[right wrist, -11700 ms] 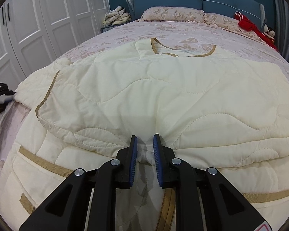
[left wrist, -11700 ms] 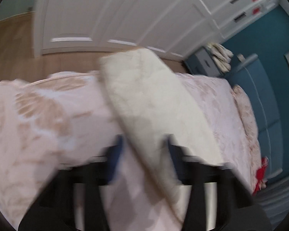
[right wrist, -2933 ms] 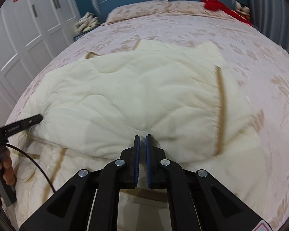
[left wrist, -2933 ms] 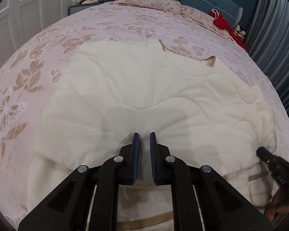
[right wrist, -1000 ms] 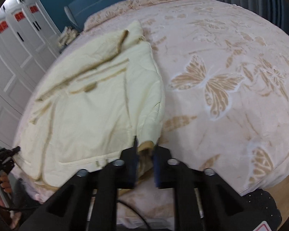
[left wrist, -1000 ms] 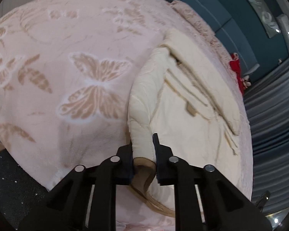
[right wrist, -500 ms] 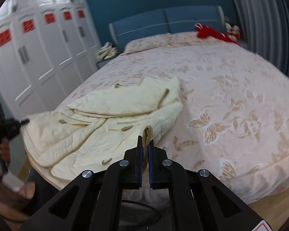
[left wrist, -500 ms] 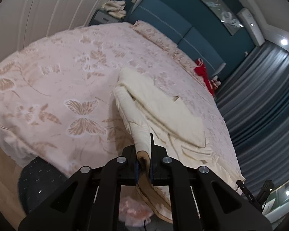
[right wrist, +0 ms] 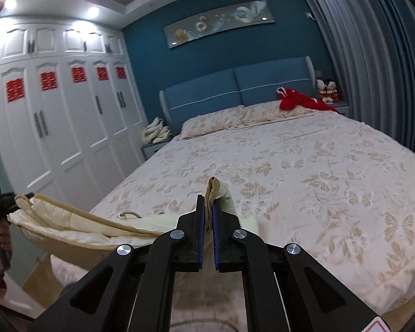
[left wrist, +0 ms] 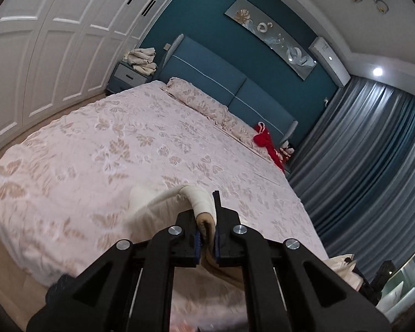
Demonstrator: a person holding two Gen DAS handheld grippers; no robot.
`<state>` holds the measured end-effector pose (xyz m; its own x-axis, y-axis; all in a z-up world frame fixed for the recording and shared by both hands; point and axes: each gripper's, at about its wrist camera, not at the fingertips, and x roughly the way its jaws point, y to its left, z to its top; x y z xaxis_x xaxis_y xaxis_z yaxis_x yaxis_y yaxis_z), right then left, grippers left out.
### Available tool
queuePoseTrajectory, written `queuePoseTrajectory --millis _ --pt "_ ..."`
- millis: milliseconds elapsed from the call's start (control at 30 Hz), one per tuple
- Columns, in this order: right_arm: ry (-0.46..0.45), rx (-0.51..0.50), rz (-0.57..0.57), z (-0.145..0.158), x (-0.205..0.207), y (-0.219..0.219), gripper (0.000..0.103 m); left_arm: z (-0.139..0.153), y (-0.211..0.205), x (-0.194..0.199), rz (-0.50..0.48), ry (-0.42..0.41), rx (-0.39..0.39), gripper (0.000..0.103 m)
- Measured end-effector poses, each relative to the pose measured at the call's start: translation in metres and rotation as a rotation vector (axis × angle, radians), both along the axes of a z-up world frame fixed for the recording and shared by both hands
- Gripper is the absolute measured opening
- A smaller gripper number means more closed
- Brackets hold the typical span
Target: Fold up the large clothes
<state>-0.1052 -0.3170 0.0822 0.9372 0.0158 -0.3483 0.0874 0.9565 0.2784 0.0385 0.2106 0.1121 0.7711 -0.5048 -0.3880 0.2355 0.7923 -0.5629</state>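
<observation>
Hanging now clear of the bed, where half a second ago lay bunched on the bedspread: cream quilted coat, lifted and slung in mid-air beyond the foot of the mattress. Filling most of both views: pink butterfly-print bedspread, blue padded headboard, white wardrobe doors with red emblems, grey-blue curtains, red garment by the pillows. Clamped on a rolled tan-trimmed edge of the coat: left hand-held gripper, fabric bulging up between nearly closed jaws. Pinching another tan-edged corner, sticking up above the blue pads: right hand-held gripper, jaws close together on the cloth.
</observation>
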Motion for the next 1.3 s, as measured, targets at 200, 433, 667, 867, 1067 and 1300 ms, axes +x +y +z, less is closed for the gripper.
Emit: queuePoseTrajectory --millis 200,433,667,867,1067,1300 --pt "0.060 0.059 -0.077 -0.041 0.093 -0.016 0.005 -0.039 -0.033 0.089 0.038 0.071 0.082 0.006" --pt "0.143 0.095 -0.145 -0.088 0.174 -0.028 0.008 -0.103 -0.068 0.176 0.122 0.165 0.273 0.009" --pt "0.105 0.055 -0.246 -0.094 0.192 -0.031 0.019 -0.152 -0.077 0.222 0.166 0.251 0.351 0.014" --pt "0.116 0.017 -0.211 -0.093 0.190 -0.025 0.019 -0.149 -0.083 0.239 0.157 0.231 0.339 0.028" --pt "0.167 -0.005 -0.134 -0.107 0.184 -0.002 0.019 -0.112 -0.067 0.225 0.371 0.048 0.399 0.078" --pt "0.217 -0.086 0.010 -0.120 0.196 0.057 0.018 -0.085 -0.115 0.200 0.141 0.006 0.436 0.069"
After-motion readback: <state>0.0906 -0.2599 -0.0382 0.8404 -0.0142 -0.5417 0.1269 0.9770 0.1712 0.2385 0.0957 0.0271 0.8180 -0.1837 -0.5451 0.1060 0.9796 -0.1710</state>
